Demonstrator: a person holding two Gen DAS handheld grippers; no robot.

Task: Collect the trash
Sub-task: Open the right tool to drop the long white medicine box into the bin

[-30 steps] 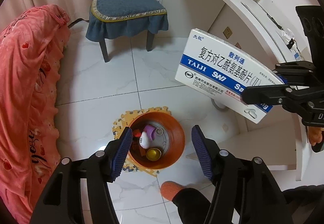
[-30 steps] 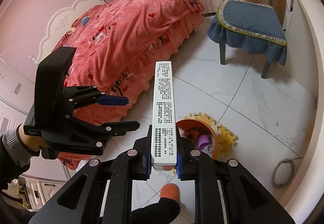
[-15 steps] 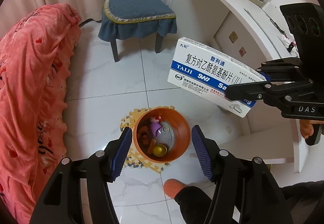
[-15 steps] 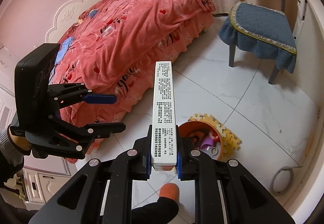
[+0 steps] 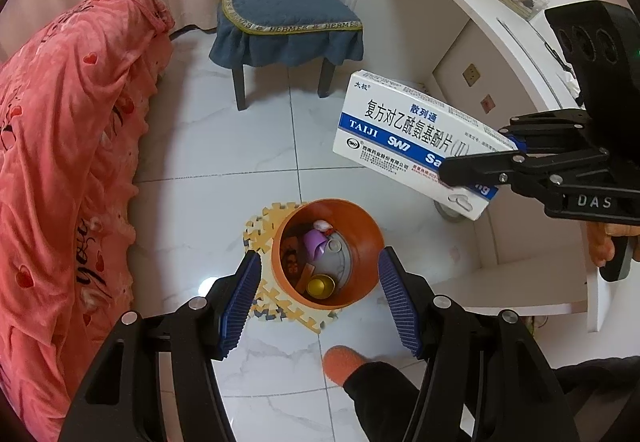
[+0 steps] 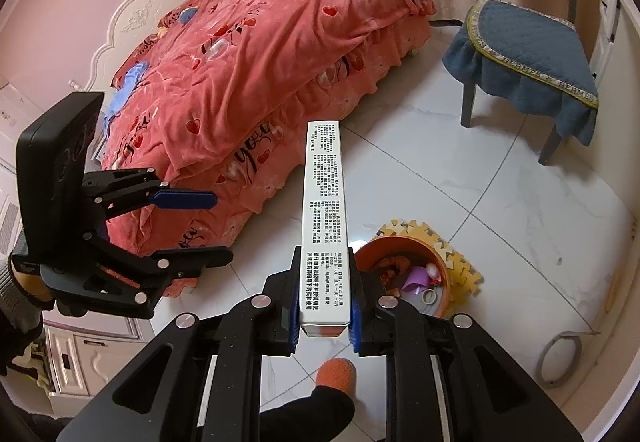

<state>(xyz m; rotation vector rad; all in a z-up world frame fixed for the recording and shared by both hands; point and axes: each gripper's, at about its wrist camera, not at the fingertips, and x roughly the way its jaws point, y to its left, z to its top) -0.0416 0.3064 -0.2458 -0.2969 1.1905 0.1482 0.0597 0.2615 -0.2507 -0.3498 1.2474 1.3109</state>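
White tiled floor [image 5: 224, 146] spreads below both your grippers. Between your left gripper's [image 5: 320, 282] half-open, empty jaws sits the orange bin [image 5: 360, 242]. Your right gripper [image 6: 324, 298] clamps the medicine box [image 6: 324, 210], projecting ahead of its pads, above the bin.

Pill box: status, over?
Right gripper shut on pill box; left gripper open, empty. Box not yet over bin. Nothing in the way.

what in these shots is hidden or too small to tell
- Left wrist view: the medicine box has its lower right corner covered by the right claw.
- Right wrist view: only the box's narrow side shows, print too small to read.
- Both views: the orange bin holds small unclear items; its near wall hides the bottom.
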